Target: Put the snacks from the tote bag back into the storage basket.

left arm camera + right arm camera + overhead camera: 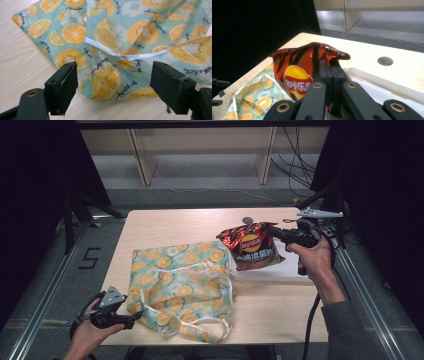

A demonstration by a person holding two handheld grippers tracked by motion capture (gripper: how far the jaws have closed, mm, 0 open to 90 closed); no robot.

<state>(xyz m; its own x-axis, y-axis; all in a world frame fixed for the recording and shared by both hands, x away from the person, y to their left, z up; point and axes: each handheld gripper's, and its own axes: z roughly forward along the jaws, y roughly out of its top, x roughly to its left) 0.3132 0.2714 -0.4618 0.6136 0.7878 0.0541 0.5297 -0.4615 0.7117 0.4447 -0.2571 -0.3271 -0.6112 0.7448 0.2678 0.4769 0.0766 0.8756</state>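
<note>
Item one: chip bag (253, 246), red and black foil with a yellow-and-red logo. My right gripper (331, 65) has it pinched: my two black jaws stand pressed together on the crimped top edge of the bag, the foil puckering up on either side of them. In the high view my right gripper (276, 234) comes at the bag from the side away from the fruit-print bag, and the chip bag hangs over the near end of the white tray (285, 268). Whether its lower end rests on the tray or clears it, I cannot tell from this height.

Item two: fruit-print bag (181, 287), teal cloth with orange slices and white drawstring cord, lying crumpled and flat on the table (280, 312). It sits just beside the chip bag, on the side toward my left hand, its upper corner close to the tray's edge.

Item three: my left gripper (113, 81). Jaws spread wide, nothing pressed between them; a corner of the fruit-print bag (130, 37) lies on the table in the gap, the white cord crossing just beyond. In the high view my left gripper (131, 319) sits at the fruit-print bag's near corner.

Item four: round hole (385, 61) in the tabletop, beyond the chip bag.
</note>
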